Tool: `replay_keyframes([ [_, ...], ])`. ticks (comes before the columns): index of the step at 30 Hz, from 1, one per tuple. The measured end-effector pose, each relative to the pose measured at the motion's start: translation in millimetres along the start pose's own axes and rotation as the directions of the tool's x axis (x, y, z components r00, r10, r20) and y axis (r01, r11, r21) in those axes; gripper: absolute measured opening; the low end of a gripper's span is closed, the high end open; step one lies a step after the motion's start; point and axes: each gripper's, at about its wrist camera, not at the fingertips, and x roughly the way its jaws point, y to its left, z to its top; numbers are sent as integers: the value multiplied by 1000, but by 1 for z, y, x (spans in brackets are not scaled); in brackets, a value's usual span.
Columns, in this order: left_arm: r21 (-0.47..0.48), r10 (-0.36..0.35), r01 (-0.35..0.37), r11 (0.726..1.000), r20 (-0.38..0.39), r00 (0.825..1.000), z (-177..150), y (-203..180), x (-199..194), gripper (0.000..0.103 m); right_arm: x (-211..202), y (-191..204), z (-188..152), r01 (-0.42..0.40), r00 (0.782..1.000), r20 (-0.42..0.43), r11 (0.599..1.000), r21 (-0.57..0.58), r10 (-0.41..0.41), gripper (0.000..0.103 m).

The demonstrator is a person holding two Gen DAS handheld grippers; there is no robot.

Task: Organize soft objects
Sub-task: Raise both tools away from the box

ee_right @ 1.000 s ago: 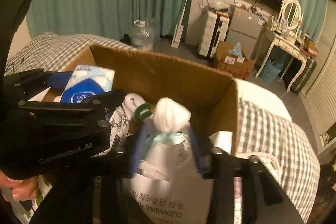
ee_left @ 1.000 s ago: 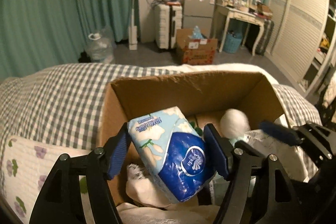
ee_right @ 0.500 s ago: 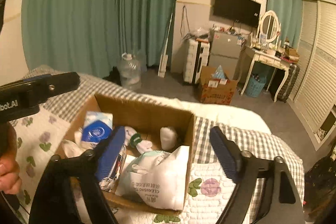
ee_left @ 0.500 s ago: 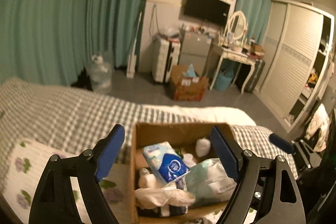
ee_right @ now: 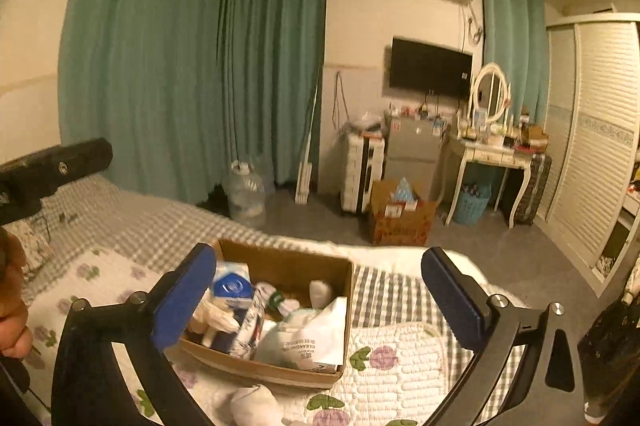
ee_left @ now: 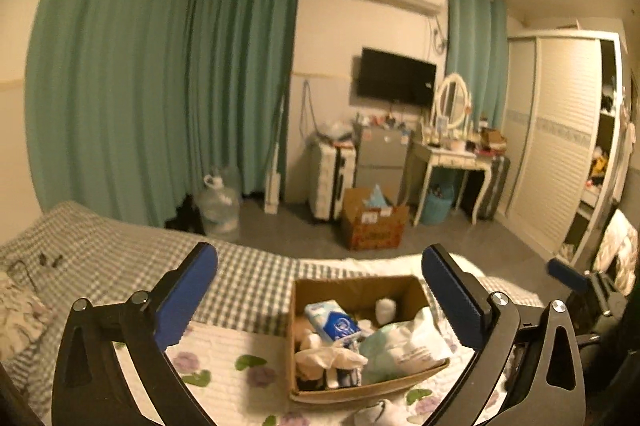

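Cardboard box (ee_left: 362, 392) of soft items sits on the floral quilt (ee_left: 224, 374), lower centre in both my views. Tissue pack (ee_left: 332, 320) and white bag (ee_right: 310, 340) lie inside. Left gripper (ee_left: 320, 290) and right gripper (ee_right: 318, 288) fingers spread wide, nothing held.

Teal curtains (ee_left: 160, 86), wall TV (ee_left: 396, 77), white wardrobe (ee_left: 560, 130), grey floor (ee_left: 460, 238).

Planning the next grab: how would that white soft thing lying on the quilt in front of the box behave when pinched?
The white soft item looks like bunched fabric, so it would probably squash and droop, not hold shape. It likely weighs little. Lying apart from the cardboard box, it should not roll when nudged.
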Motion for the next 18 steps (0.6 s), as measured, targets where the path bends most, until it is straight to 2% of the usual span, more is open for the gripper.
replay_keyframes([
  [5,16,20,-21,1000,34,999,2,4,-29,103,-50,1,11,-18,998,62,1000,9,18,103],
  [10,-8,9,-9,1000,21,1000,-2,3,-48,103,-94,-1,14,-31,995,95,999,11,30,103],
  [18,14,19,-20,1000,48,999,-17,-3,-77,103,-125,3,11,-17,995,95,1000,-13,18,103],
])
